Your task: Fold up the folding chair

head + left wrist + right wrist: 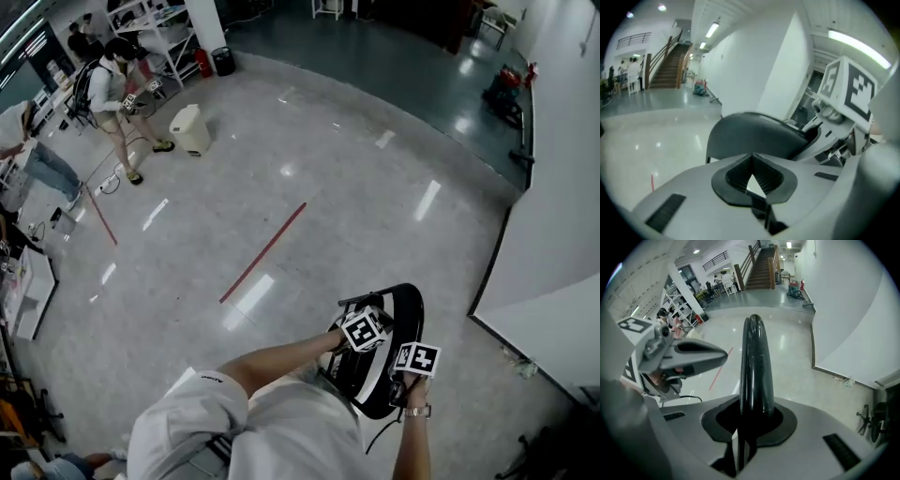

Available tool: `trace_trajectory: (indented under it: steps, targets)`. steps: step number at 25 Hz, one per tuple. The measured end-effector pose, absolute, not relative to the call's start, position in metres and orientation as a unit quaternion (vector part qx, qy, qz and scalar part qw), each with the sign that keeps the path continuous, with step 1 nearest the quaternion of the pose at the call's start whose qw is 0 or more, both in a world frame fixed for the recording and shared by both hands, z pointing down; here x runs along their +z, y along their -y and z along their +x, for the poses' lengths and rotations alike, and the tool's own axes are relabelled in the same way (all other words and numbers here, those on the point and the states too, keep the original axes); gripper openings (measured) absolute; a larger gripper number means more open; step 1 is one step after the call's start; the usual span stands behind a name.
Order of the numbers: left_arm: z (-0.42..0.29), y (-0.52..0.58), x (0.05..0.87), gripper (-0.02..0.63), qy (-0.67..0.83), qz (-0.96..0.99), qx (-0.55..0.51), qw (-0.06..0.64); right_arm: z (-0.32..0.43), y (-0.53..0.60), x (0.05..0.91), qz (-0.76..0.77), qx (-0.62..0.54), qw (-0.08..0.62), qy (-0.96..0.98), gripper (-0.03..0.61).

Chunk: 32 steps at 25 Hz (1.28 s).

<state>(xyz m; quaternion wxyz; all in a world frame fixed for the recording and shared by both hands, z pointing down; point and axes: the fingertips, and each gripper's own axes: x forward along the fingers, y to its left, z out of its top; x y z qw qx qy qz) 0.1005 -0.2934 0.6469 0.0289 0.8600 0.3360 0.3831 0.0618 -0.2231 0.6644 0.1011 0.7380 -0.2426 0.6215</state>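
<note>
Standing on the grey floor (281, 169), near its edge along the white wall (553, 253), the folding chair (401, 314) looks almost flat already. The right gripper (754, 420) clamps the chair's thin black rim, which runs edge-on straight away from its jaws. The left gripper (752, 182) is closed on nothing. The chair's rounded back lies just ahead of it, so I judge this free hand is the nearer one for pressing.

Floor (309, 141): glossy pale grey with light glare, darker teal strip on far side. Red tape line (263, 253) mid-floor, diagonal. Second red line (101, 216) at left. Beige bin (190, 129) far left, person (117, 94) standing just beside it. Black bucket (223, 61) at pillar base. Folding chair (403, 314) near right, feet hidden.
</note>
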Motion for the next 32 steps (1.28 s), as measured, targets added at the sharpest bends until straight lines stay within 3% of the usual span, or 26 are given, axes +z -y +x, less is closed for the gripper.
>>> trace_trajectory:
  steps: [8,12,16,21,25,32]
  targets:
    - [0.126,0.243,0.543,0.017,-0.595,0.757,0.198,-0.185,0.067,0.224,0.657,0.741,0.618,0.090,0.247,0.069]
    - [0.108,0.219,0.544,0.167,-0.686,0.631,0.185,-0.311,0.061,0.228,0.652,0.743,0.613,0.070,0.259,0.069]
    - [0.093,0.210,0.567,0.213,-0.731,0.503,0.161,-0.433,0.060,0.234,0.648,0.742,0.613,0.042,0.267,0.069]
    - [0.089,0.207,0.577,0.236,-0.760,0.393,0.143,-0.497,0.060,0.239,0.646,0.743,0.602,0.047,0.289,0.071]
    - [0.084,0.198,0.582,0.238,-0.770,0.288,0.141,-0.552,0.060,0.239,0.644,0.735,0.598,0.016,0.321,0.137]
    - [0.080,0.202,0.609,0.270,-0.756,0.165,0.197,-0.602,0.061,0.223,0.642,0.753,0.568,-0.040,0.330,0.137]
